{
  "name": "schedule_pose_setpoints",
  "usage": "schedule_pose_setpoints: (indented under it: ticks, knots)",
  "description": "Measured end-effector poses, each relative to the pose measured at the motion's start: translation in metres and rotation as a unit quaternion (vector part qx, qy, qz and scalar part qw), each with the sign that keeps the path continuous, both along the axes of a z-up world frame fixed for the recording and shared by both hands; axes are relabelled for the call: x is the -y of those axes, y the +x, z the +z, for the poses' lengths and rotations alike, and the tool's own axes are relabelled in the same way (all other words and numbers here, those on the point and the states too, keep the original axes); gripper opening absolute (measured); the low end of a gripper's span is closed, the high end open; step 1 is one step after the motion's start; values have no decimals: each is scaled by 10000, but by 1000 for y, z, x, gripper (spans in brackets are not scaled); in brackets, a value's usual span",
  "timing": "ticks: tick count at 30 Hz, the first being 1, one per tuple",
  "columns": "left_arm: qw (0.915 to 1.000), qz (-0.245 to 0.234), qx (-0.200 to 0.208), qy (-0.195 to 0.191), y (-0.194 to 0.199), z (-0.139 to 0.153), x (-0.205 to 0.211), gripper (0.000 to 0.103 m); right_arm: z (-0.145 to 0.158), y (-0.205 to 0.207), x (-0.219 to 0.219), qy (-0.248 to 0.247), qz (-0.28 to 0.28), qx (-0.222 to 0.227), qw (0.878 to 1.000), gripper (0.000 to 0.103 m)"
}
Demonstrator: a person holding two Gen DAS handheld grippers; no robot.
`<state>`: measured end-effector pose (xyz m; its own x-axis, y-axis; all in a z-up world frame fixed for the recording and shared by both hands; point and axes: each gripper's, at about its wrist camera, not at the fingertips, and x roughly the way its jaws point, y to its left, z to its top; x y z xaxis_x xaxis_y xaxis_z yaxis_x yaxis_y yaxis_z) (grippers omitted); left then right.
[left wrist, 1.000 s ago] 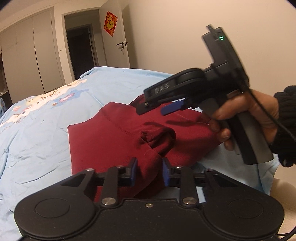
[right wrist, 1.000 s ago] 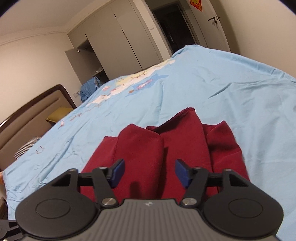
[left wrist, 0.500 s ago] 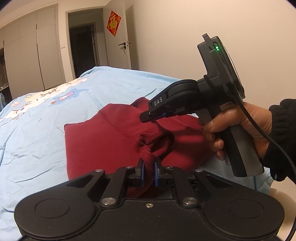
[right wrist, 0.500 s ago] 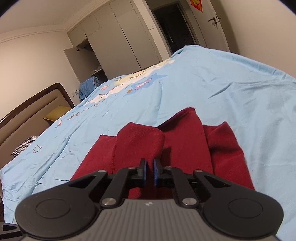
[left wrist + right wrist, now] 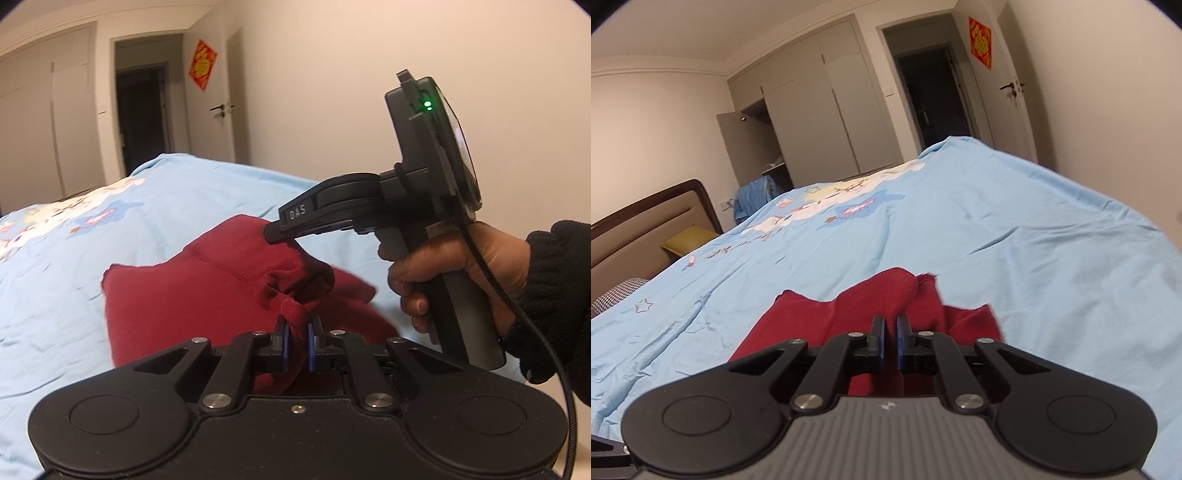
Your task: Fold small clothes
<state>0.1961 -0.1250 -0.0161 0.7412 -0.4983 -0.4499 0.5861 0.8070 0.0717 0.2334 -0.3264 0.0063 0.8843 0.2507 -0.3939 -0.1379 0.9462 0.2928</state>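
Both claws, left (image 5: 296, 328) and right (image 5: 890, 332), pinch the red garment (image 5: 192, 295) on the blue bed (image 5: 997, 229).
Near garment edge hides behind both claw bodies; the right claw's tips vanish into cloth in the left view.

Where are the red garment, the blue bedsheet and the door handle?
red garment (image 5: 192, 295), left wrist view, flat front panel
blue bedsheet (image 5: 1015, 236), right wrist view, bare middle
door handle (image 5: 218, 108), left wrist view, lever
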Motion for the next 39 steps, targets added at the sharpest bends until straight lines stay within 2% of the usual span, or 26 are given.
schedule_pose_setpoints:
  ticks: [7, 15, 17, 20, 22, 23, 25, 27, 29, 31, 32, 35, 39]
  knots:
    - [9991, -377, -147, -113, 15, -8, 24, 9, -9, -2, 36, 119, -374, -162, 9991, 7]
    - [9983, -444, -358, -96, 27, -15, 33, 10, -27, 5, 42, 88, -457, -336, 9983, 7]
    - [9980, -405, -464, -173, 31, -15, 32, 14, -29, 4, 41, 79, -460, -373, 9982, 7]
    - [9973, -340, -576, -308, 38, -9, 31, 24, -31, 4, 40, 66, -461, -404, 9981, 10]
    - [9969, -339, -595, -387, 40, -5, 27, 38, -31, 3, 40, 31, -491, -410, 9979, 12]
    - [9968, -313, -587, -434, 41, -2, 25, 43, -30, 3, 40, 22, -499, -407, 9979, 17]
    - [9967, -186, -572, -544, 41, 1, 19, 58, -29, 0, 41, -18, -562, -401, 9976, 23]
    - [9961, 41, -556, -685, 43, 5, 11, 66, -27, -3, 42, -81, -612, -378, 9974, 33]
    - [9945, 378, -537, -811, 49, 9, 1, 77, -25, -8, 41, -145, -635, -341, 9973, 53]
    - [9913, 819, -521, -894, 57, 12, -10, 88, -23, -16, 39, -218, -607, -289, 9975, 62]
    - [9887, 1050, -528, -928, 61, 12, -16, 89, -22, -20, 37, -260, -575, -271, 9976, 65]
    - [9791, 1685, -601, -967, 75, 9, -32, 99, -18, -35, 29, -365, -422, -217, 9982, 89]
    - [9653, 2268, -886, -941, 90, 1, -47, 100, -14, -52, 10, -713, -103, -176, 9972, 98]
